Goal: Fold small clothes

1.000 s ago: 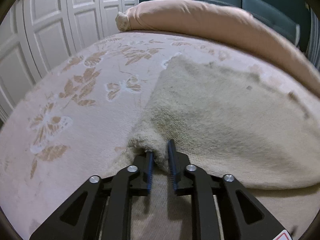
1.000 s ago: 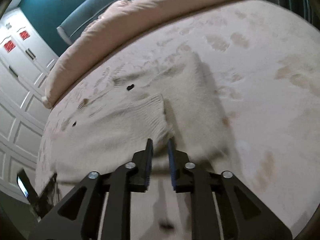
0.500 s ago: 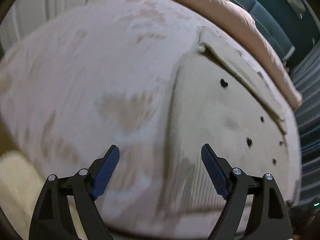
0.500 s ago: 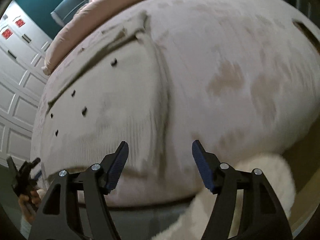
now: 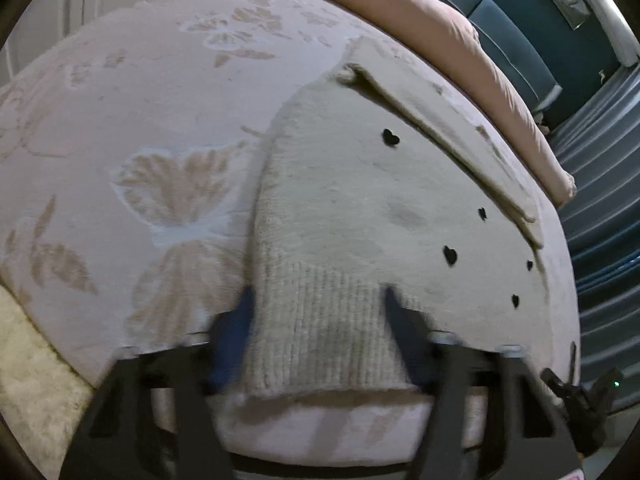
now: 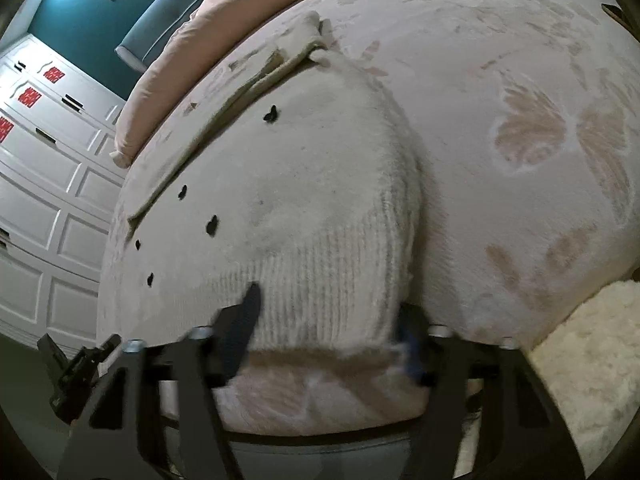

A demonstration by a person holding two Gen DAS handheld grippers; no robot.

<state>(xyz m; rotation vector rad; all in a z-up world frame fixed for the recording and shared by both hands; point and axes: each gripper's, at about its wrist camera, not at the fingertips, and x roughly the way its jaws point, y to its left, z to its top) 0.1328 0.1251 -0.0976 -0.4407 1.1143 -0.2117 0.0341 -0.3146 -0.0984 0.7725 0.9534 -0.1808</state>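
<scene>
A cream knit sweater [image 5: 360, 200] with small black heart buttons [image 5: 391, 137] lies flat on the bed, its ribbed hem at the near edge. My left gripper [image 5: 320, 296] straddles the hem's left corner. Its jaws are closing with the ribbed knit lying flat between the blue pads, not bunched. In the right wrist view the same sweater [image 6: 312, 184] fills the middle. My right gripper [image 6: 328, 308] straddles the hem's right corner, also closing, with one finger over the knit and the other at its side edge. A folded sleeve [image 5: 440, 128] lies along the sweater's far side.
The bed has a pink floral cover [image 5: 140, 120] and a rolled pink duvet [image 5: 440, 28] at the far side before a teal headboard [image 5: 512, 40]. A fluffy cream rug [image 6: 592, 360] lies on the floor beside the bed. White wardrobe doors [image 6: 48, 160] stand at left.
Both grippers let go of the pinched knit, opened wide and swung to the sweater's near hem. Their jaws now stand narrower around the hem corners.
</scene>
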